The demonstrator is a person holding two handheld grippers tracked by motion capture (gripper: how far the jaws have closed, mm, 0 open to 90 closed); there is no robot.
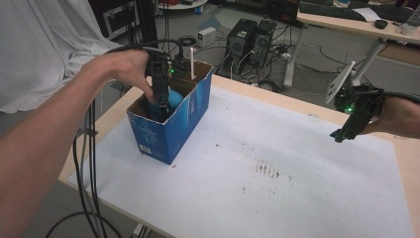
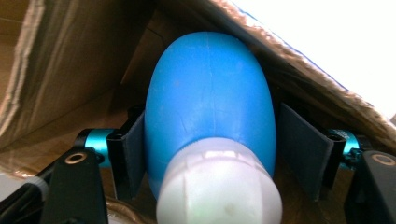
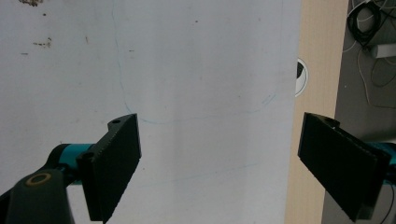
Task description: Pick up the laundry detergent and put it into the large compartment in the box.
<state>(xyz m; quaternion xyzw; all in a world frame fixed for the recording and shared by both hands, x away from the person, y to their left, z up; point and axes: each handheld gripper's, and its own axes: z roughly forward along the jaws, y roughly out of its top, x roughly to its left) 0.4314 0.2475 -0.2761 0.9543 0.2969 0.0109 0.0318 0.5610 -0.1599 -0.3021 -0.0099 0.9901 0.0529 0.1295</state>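
A blue bulb with a white cap (image 2: 210, 107) lies inside the blue cardboard box (image 1: 166, 136) at the table's left. My left gripper (image 2: 210, 154) reaches down into the box (image 2: 56, 65) with the bulb between its jaws. The left pad (image 2: 133, 154) lies against the bulb, while the right pad (image 2: 301, 149) stands a little off it, so the jaws are open. In the high view the left gripper (image 1: 161, 105) is beside the blue bulb (image 1: 175, 97). My right gripper (image 1: 341, 134) hovers at the table's right, wide open (image 3: 219, 149) and holding nothing.
A thin white stick (image 1: 191, 63) stands up in the box's far end. A white sheet (image 1: 277, 163) with dark specks covers the wooden table (image 1: 317, 106). A round cable hole (image 3: 302, 76) sits in the bare wood near the right gripper. Cables hang off the table's left edge.
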